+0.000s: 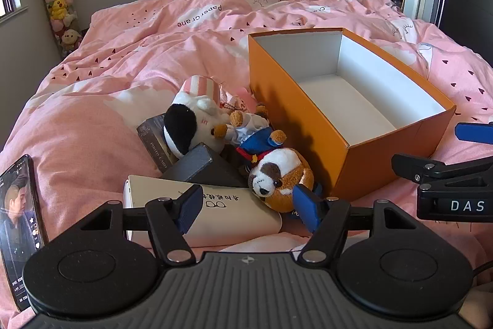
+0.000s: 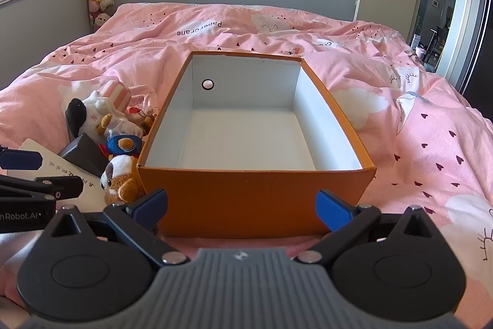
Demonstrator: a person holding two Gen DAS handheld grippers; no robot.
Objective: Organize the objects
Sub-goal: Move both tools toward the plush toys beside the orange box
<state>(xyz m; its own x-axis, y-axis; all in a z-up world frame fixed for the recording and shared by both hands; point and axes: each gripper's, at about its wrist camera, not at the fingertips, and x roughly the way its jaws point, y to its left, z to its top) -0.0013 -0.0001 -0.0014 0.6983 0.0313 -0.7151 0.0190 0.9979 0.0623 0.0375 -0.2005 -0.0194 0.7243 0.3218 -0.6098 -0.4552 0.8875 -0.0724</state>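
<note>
Looking at this, nothing's been packed yet: the orange box point(image 2: 255, 196) sits on the bed point(image 1: 123, 57) with its white inside bare, and the whole pile lies just to its left. Left tongs point(image 1: 249, 210) are spread wide and holding nothing, hanging over the cream case point(image 1: 234, 221) with the brown-and-white dog plush point(image 1: 277, 178) right by the right-side finger. Right tongs point(image 2: 242, 207) are also wide open and empty, parked at the box's near wall. I'd guess the first pick is just starting. Next move probably means closing on the dog plush, since it's nearest the box, and lifting it over the rim without dragging the blue-suited bear point(image 1: 255, 141) along.
</note>
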